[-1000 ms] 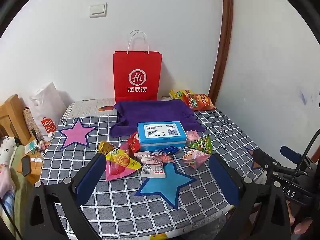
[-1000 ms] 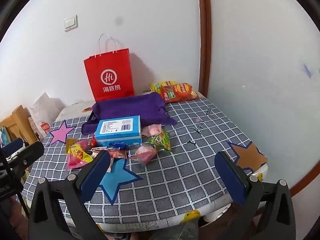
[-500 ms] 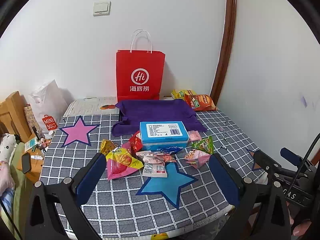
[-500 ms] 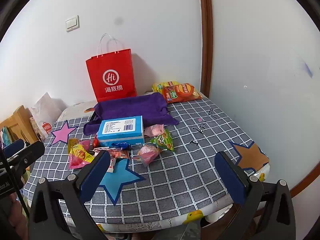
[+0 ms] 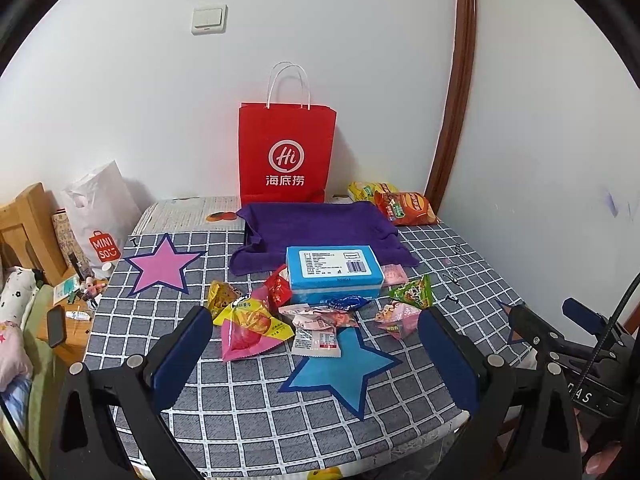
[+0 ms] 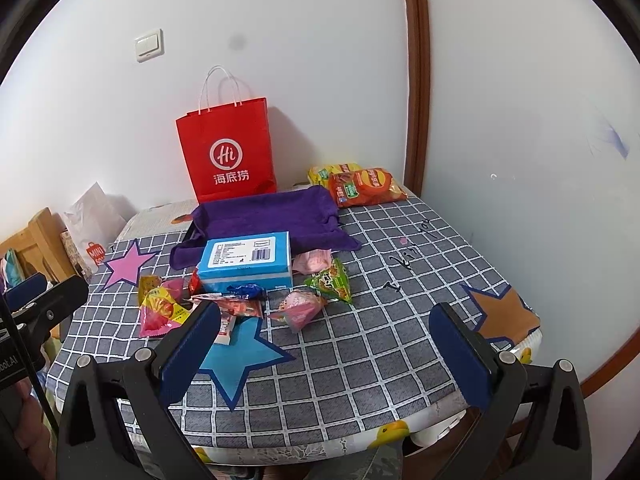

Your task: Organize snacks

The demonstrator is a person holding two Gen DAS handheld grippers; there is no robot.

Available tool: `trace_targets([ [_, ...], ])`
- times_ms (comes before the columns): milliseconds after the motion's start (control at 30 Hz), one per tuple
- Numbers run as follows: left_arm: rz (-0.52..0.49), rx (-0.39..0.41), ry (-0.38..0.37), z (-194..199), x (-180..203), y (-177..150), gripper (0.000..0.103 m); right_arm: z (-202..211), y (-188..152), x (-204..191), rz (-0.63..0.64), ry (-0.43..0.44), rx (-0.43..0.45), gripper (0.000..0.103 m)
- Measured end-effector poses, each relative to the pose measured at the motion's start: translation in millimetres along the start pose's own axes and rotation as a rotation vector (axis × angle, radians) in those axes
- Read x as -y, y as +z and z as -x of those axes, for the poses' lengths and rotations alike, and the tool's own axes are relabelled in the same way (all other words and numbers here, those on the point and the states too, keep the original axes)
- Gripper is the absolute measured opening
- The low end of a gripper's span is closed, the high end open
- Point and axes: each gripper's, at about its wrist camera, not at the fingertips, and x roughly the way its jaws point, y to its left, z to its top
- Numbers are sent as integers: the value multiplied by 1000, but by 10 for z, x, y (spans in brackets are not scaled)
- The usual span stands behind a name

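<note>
The blue box [image 5: 334,270] is hiding part of your purple cloth [image 5: 320,226] — its label print is reading too small; the desk [image 6: 360,360] is running off the bottom edge.

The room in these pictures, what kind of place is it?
Probably a room in a home: a small table with a checked cloth in a corner, a light switch on the wall, and a shopping bag behind scattered snack packets.

- Left wrist view looks from the near table edge toward the red paper bag [image 5: 287,152] — set back, slightly left.
- Right wrist view stands further right; both share the blue rectangular box [image 6: 246,259].
</note>
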Motion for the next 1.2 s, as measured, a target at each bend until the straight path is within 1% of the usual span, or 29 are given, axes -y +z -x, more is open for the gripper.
trace_targets([
  [1200, 3, 4, 2, 55, -44, -9, 103, 52, -31, -53, 15, 11, 16, 103],
])
